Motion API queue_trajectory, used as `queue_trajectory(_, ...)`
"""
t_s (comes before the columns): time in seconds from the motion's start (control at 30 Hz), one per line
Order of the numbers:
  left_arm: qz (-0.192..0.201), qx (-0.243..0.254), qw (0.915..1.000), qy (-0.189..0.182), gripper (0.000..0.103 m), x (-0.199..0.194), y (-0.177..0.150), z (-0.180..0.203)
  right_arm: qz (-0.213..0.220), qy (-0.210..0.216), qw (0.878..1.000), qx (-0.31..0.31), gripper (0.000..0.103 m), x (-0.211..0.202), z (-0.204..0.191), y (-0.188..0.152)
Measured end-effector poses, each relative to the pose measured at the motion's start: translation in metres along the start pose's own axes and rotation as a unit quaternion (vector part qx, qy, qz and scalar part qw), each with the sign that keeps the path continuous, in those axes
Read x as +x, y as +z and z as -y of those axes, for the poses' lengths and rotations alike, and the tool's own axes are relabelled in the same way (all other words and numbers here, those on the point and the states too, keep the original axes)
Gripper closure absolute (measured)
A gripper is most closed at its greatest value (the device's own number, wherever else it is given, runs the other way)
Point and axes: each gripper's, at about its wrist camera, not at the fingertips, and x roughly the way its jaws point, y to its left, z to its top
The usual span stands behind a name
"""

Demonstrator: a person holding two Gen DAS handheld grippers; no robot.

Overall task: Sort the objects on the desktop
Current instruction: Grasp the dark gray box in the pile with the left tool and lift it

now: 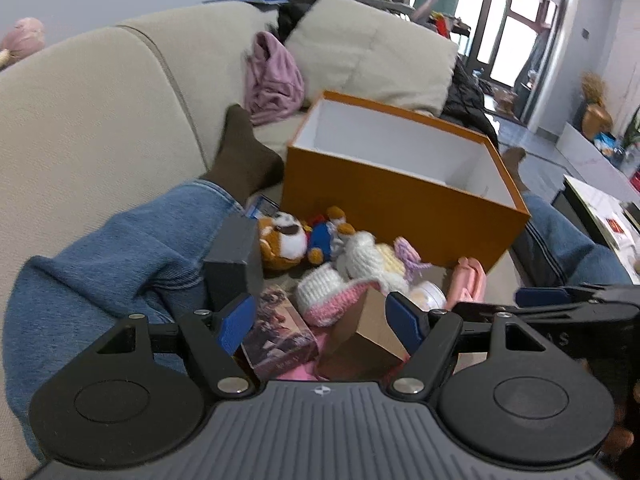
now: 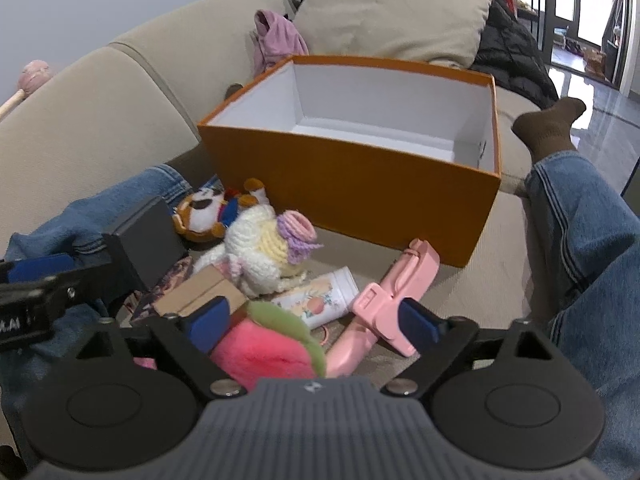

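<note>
Blue-padded grippers hang over a heap of toys and small boxes on a beige sofa.

Nearest, the left gripper [image 1: 322, 320] has its fingers spread wide, gripping nothing — a brown cardboard box [image 1: 362, 338] and a printed purple carton [image 1: 276, 330] lie between and below them. The right gripper [image 2: 310, 322] is likewise spread apart and empty, with a pink plush fruit [image 2: 264, 348] just under its left pad and a pink plastic handle-shaped thing [image 2: 384, 304] by its right pad. Just beyond lie a white tube printed with peaches [image 2: 320, 296], a crocheted white doll [image 2: 260, 252], a dark grey box [image 1: 232, 260] and a brown-and-white plush [image 1: 282, 240]. Farther back, an open orange box [image 2: 360, 196] with a white lining stands on the seat — nothing shows inside it. A pink garment [image 1: 272, 76] rests against the sofa back [image 1: 100, 120].
</note>
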Motion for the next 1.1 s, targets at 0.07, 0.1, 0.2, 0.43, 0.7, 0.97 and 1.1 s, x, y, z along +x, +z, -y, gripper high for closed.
queue_trajectory(0.07, -0.01, 0.005, 0.9999, -0.008, 0.028, 0.004, -0.001, 0.002, -0.009, 0.007, 1.0, 0.003, 0.024, 0.005, 0.002, 0.0)
queue_trajectory(0.1, -0.014, 0.005, 0.9999, -0.008, 0.029, 0.006, 0.0, 0.002, -0.013, 0.013, 1.0, 0.005, 0.029, 0.007, 0.003, 0.001)
queue_trajectory(0.2, -0.018, 0.004, 0.9998, 0.003, 0.029, 0.011, 0.004, -0.002, -0.028, 0.031, 0.999, 0.007, 0.033, 0.014, 0.005, 0.007)
queue_trajectory(0.43, -0.029, 0.017, 0.9994, -0.001, 0.029, 0.028, 0.021, -0.004, -0.034, 0.046, 0.998, -0.012, 0.039, 0.033, 0.0, 0.03)
queue_trajectory(0.7, -0.018, 0.024, 0.9987, 0.043, 0.029, 0.038, 0.04, -0.014, -0.054, 0.07, 0.996, -0.023, 0.042, 0.056, -0.002, 0.051)
queue_trajectory(0.97, -0.07, 0.039, 0.9937, 0.078, 0.029, 0.065, 0.054, -0.038, -0.077, 0.093, 0.992, -0.027, 0.042, 0.077, -0.012, 0.057)
queue_trajectory(1.1, -0.113, 0.039, 0.9909, 0.061, 0.042, 0.087, 0.055, -0.04, -0.095, 0.107, 0.99, -0.003, 0.042, 0.077, -0.007, 0.058)
